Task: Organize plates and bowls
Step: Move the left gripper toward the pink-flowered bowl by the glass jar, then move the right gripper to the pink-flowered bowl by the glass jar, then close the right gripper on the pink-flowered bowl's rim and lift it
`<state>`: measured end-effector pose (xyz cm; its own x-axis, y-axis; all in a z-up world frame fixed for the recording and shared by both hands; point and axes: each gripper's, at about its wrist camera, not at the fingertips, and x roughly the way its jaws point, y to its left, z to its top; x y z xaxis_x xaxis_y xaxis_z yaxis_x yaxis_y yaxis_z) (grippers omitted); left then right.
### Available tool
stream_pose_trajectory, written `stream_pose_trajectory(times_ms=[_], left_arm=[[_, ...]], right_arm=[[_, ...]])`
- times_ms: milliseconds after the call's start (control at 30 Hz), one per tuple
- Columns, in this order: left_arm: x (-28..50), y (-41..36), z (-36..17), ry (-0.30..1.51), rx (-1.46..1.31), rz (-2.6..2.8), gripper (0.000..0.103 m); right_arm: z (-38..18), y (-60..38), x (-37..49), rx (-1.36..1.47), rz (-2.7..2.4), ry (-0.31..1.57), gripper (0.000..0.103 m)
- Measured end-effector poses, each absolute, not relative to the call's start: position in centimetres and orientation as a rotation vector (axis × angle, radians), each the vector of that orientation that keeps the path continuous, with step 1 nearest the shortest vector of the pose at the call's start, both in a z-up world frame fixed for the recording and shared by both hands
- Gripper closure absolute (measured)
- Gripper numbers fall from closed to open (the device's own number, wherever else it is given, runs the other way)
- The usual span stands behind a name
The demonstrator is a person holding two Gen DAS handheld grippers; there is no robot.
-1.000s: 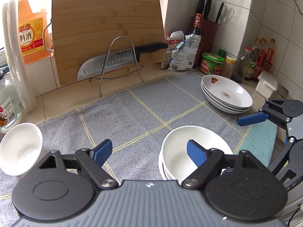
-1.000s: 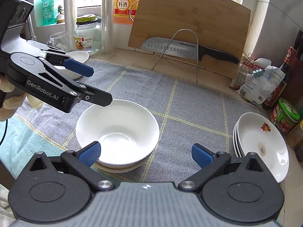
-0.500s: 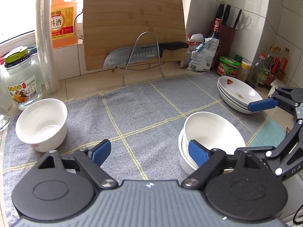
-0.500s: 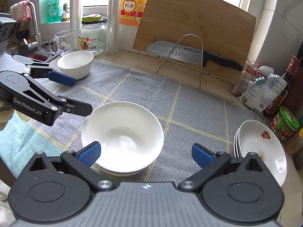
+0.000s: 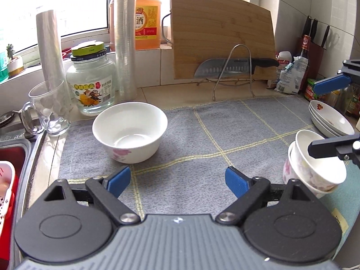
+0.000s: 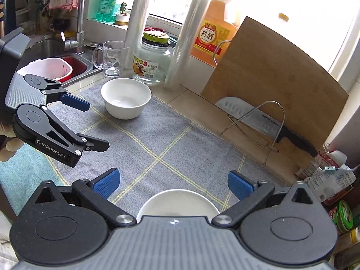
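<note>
White bowl [image 5: 130, 132] with a pink flower print low on its side. Grey cloth [image 5: 202, 139] crossed by pale yellow lines in a wide check; a teal cloth [image 6: 20, 175] lies under its edge. Stacked white bowls [image 5: 315, 164] with pink floral print. White plates [image 5: 330, 119] with a small red flower. Left gripper [image 5: 177, 180]: black arms, blue pads. Tan wooden cutting board [image 5: 222, 36]. Orange bottle [image 5: 146, 20] with a yellow and red label.

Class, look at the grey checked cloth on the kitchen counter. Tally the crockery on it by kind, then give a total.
White ceramic bowls: 3 (one standing alone, two nested at the right edge)
White shallow plates with a red flower print: 3, in one stack
Total: 6
</note>
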<state>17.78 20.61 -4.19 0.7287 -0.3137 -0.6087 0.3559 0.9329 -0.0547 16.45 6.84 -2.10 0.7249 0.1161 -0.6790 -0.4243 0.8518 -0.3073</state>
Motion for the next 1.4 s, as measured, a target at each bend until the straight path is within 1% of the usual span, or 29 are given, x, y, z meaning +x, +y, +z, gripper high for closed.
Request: stream_pose_trajectory(times_ms=[267, 500, 733, 1000, 1367, 1400], left_arm=[[19.2, 23.7, -4.5, 0.642, 0.033, -0.314, 0.012], [21.3, 24.6, -5.5, 0.639, 0.044, -0.292, 0.011], [23.3, 24.0, -7.0, 0.649, 0.091, -0.297, 0.011], [24.4, 23.0, -7.8, 0.62, 0.178, -0.317, 0.011], [25.4, 22.9, -7.8, 0.607, 0.176, -0.337, 0.014], [25.4, 22.9, -7.8, 0.604, 0.176, -0.34, 0.014]], right_arm=[[-1.1, 11.2, 20.3, -0.517, 0.44, 0.676, 0.0], [-1.8, 13.8, 24.1, -0.525, 0.53, 0.721, 0.0], [-3.5, 16.1, 28.4, -0.511, 0.612, 0.796, 0.0], [-5.1, 16.8, 32.6, -0.435, 0.658, 0.867, 0.0], [-6.8, 17.3, 37.2, -0.359, 0.698, 0.928, 0.0], [-6.9, 17.3, 37.3, -0.356, 0.703, 0.933, 0.002]])
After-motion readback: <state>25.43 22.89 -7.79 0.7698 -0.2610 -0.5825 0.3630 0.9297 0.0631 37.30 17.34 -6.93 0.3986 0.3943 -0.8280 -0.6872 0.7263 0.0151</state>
